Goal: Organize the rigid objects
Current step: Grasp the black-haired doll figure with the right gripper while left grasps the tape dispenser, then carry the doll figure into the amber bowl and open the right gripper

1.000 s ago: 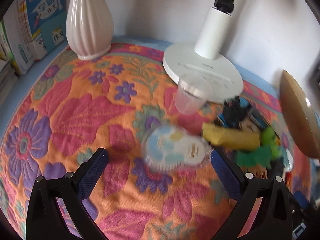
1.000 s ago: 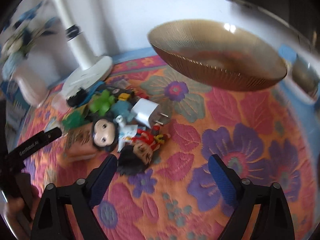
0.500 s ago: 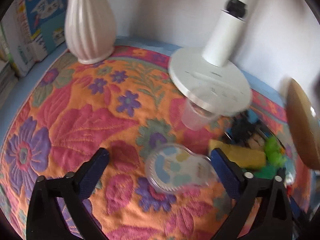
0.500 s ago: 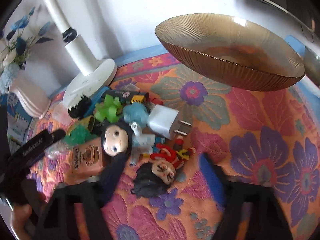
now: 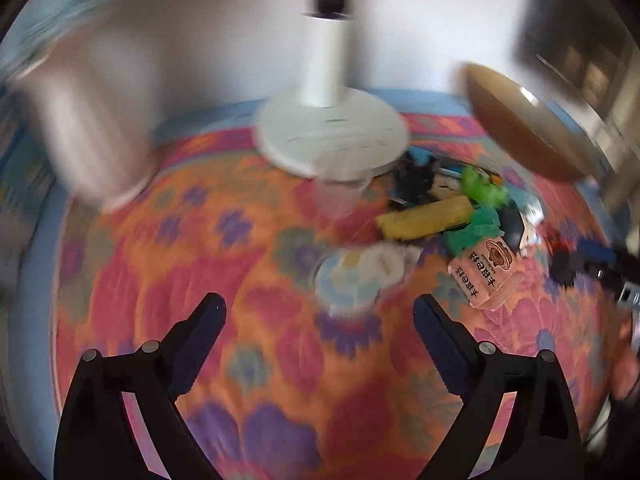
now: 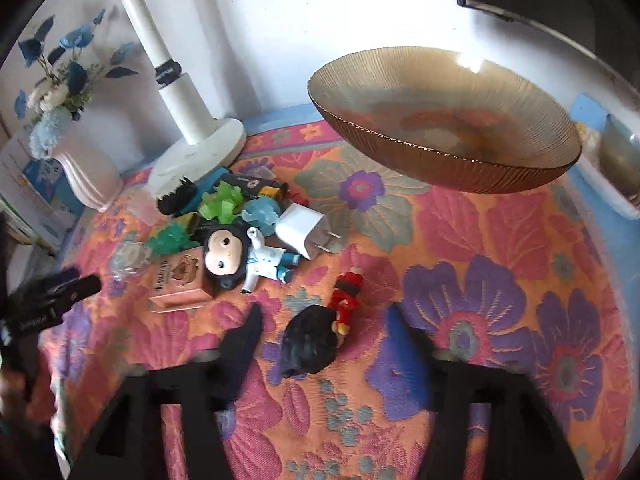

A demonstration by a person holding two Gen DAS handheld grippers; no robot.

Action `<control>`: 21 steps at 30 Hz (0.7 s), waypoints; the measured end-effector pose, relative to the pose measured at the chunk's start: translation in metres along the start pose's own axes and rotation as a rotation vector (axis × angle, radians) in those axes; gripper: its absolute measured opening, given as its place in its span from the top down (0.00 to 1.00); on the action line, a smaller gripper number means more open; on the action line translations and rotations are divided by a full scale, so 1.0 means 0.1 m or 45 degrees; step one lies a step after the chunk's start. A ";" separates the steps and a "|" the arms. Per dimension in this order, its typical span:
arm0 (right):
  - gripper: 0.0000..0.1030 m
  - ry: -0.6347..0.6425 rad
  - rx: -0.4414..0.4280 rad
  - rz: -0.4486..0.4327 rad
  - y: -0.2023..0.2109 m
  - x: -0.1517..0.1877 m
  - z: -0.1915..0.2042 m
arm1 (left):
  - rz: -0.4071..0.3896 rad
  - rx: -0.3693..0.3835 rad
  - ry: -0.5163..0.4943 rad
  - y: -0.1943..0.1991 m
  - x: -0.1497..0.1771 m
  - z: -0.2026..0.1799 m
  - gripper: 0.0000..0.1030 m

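Two figurines draw the eye in the right wrist view: a small doll in red (image 6: 347, 296) with a big black head of hair lies on the floral cloth (image 6: 500, 264) between the spread fingers of the right gripper (image 6: 322, 322), which grasps nothing. Farther and to the left lies a doll in white (image 6: 240, 254) with a round pale face and dark hair. Its head touches a peach packet (image 6: 180, 280) on the left, and a white charger plug (image 6: 304, 230) sits just beside it on the right. Green crinkly pieces (image 6: 222, 204) and a pale blue piece (image 6: 262, 212) crowd behind them, near the white stand base (image 6: 200, 160). An amber ribbed bowl (image 6: 444, 120) sits at the far right, with nothing clearly inside. A pink vase (image 6: 86, 176) with blue flowers stands at the far left.

The left gripper (image 5: 320, 310) is released too, jaws wide, with a blurred round clear lid (image 5: 360, 276) just beyond its fingertips. A yellow bar (image 5: 426, 218) lies farther right.
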State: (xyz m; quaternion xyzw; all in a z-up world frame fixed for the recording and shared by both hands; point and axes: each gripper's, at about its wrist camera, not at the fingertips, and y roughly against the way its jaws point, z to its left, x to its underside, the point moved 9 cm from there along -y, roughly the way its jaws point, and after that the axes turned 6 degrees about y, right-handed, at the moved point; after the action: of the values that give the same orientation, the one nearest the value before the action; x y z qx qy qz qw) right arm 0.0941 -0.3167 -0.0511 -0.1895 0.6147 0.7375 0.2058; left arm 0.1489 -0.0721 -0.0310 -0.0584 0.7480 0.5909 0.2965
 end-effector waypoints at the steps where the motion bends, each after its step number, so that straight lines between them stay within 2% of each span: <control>1: 0.30 0.008 -0.023 0.000 0.00 0.01 0.00 | 0.035 0.055 -0.056 -0.07 -0.03 -0.05 0.09; 2: 0.30 0.016 -0.039 0.004 0.00 0.02 0.00 | 0.070 0.110 -0.117 -0.19 -0.07 -0.07 0.09; 4: 0.30 0.029 -0.072 0.023 -0.05 0.05 0.01 | 0.128 0.138 -0.214 -0.32 -0.06 -0.19 0.11; 6: 0.29 0.026 -0.097 0.050 -0.10 0.10 0.00 | 0.141 0.124 -0.280 -0.46 -0.07 -0.23 0.16; 7: 0.29 0.023 -0.095 0.064 -0.14 0.12 -0.01 | 0.115 0.085 -0.309 -0.46 -0.07 -0.27 0.20; 8: 0.29 0.018 -0.087 0.075 -0.17 0.13 -0.03 | 0.099 0.093 -0.318 -0.45 -0.08 -0.31 0.26; 9: 0.29 0.017 -0.083 0.076 -0.19 0.14 -0.03 | 0.086 0.094 -0.317 -0.41 -0.08 -0.34 0.41; 14: 0.29 0.005 -0.019 0.061 -0.20 0.10 -0.01 | 0.060 -0.011 -0.212 -0.24 0.12 -0.45 0.42; 18: 0.30 -0.075 0.027 0.011 -0.23 0.06 -0.04 | 0.046 -0.098 0.062 -0.10 0.34 -0.29 0.42; 19: 0.45 -0.068 0.058 -0.008 -0.23 0.05 -0.05 | 0.026 -0.086 0.101 -0.02 0.39 -0.32 0.42; 20: 0.54 -0.043 0.064 -0.012 -0.24 0.05 -0.04 | 0.009 -0.071 0.120 0.03 0.43 -0.35 0.42; 21: 0.67 -0.027 0.040 -0.017 -0.22 0.05 -0.01 | -0.012 -0.073 0.138 0.09 0.48 -0.39 0.42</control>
State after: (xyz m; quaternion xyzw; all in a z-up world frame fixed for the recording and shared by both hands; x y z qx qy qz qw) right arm 0.1017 -0.3140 -0.0717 -0.1824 0.6227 0.7283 0.2203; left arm 0.0916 -0.0925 -0.0430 -0.1023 0.7454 0.6066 0.2567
